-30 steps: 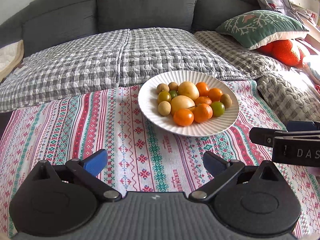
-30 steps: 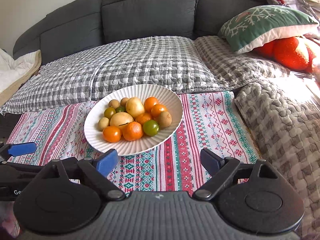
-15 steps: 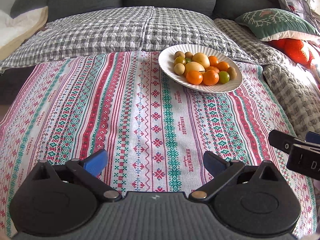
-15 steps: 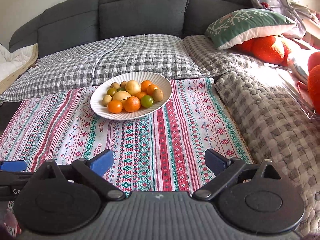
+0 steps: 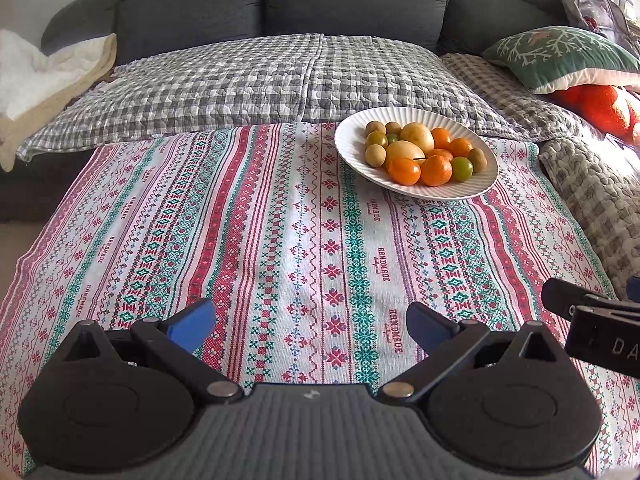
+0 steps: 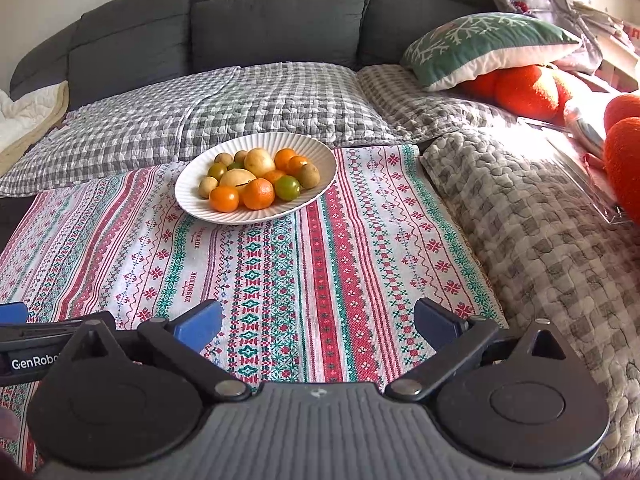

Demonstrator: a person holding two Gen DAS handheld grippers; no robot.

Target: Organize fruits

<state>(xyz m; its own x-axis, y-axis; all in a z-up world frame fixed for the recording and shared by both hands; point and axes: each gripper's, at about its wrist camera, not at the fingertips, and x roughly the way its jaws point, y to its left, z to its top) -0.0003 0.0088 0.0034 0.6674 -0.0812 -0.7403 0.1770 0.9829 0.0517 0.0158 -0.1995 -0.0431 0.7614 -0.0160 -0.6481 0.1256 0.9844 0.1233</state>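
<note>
A white ribbed plate (image 5: 478, 190) (image 6: 188, 204) stands at the far side of a striped patterned cloth (image 5: 280, 240) (image 6: 320, 264). It holds several small fruits: orange ones (image 5: 405, 171) (image 6: 224, 199), pale yellow ones (image 5: 417, 137) (image 6: 260, 162), green ones (image 5: 462, 169) (image 6: 287, 188) and small brownish ones. My left gripper (image 5: 311, 326) is open and empty, low over the near part of the cloth, well short of the plate. My right gripper (image 6: 318, 326) is open and empty, beside it to the right.
A grey sofa (image 5: 352, 4) with a checked quilt (image 5: 260, 84) lies behind the cloth. A green patterned cushion (image 6: 488, 46) and orange plush items (image 6: 524, 90) lie at the right. A cream blanket (image 5: 36, 80) lies at the left. A knobbly grey throw (image 6: 540, 220) borders the cloth's right edge.
Both grippers have drawn back from the plate, which now looks smaller and farther away. Both stay open and empty. The fruits have not moved.
</note>
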